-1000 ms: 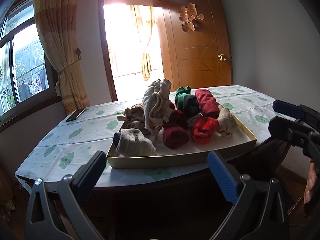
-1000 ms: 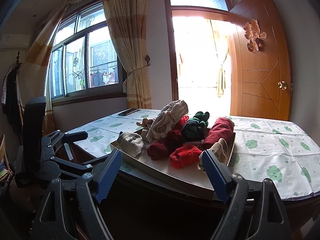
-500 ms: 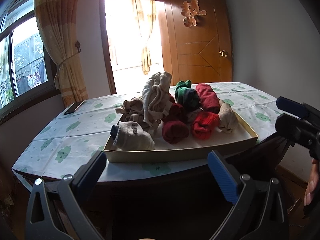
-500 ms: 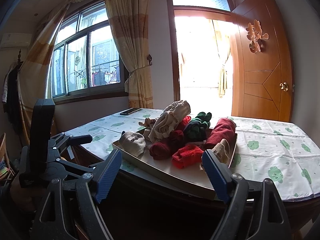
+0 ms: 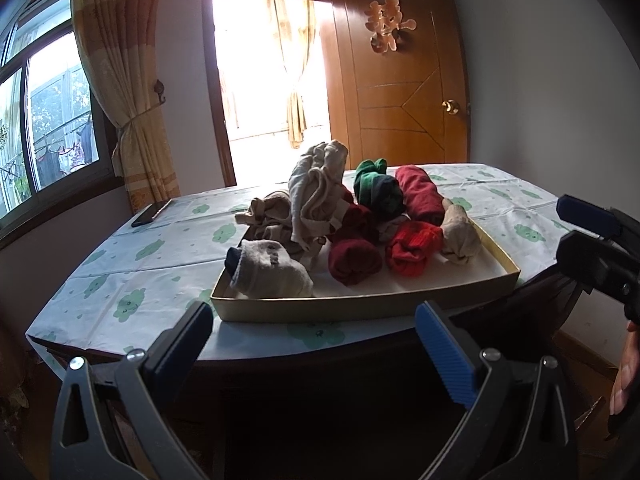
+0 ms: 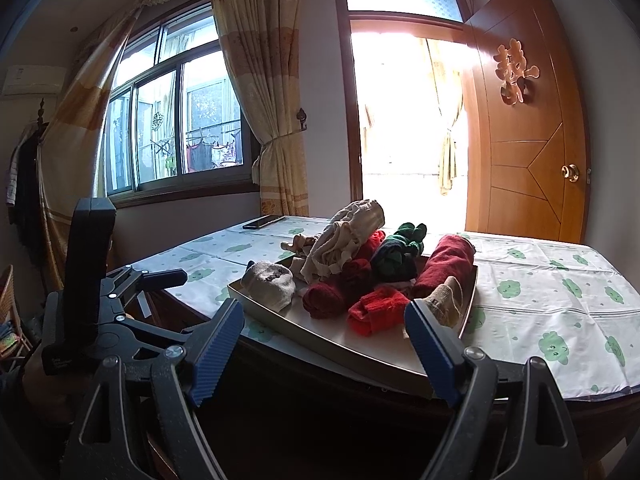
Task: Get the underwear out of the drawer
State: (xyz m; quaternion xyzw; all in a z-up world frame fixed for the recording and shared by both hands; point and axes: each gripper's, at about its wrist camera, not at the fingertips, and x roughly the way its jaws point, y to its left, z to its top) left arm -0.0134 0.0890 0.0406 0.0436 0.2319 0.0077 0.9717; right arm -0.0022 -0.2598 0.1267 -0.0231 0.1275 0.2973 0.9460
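Note:
A shallow cream drawer (image 5: 360, 309) (image 6: 352, 354) lies on the table, piled with rolled clothes. A beige pair of underwear (image 5: 316, 184) (image 6: 348, 236) is draped on top at the back. Around it are dark red rolls (image 5: 354, 260), a bright red roll (image 5: 414, 248), a green roll (image 5: 376, 188) and a grey sock bundle (image 5: 268, 268). My left gripper (image 5: 310, 328) is open and hangs short of the table's near edge, with nothing between its blue pads. My right gripper (image 6: 324, 320) is also open and empty, off the drawer's near corner. Each gripper shows at the side of the other's view.
The table (image 5: 120, 280) has a white cloth with green cloud prints. A dark phone (image 5: 152, 213) (image 6: 264, 222) lies at its far left. Behind are a window with tied curtains (image 6: 276, 128), a bright doorway and an open wooden door (image 5: 400, 100). A hand (image 5: 624, 368) shows at the right edge.

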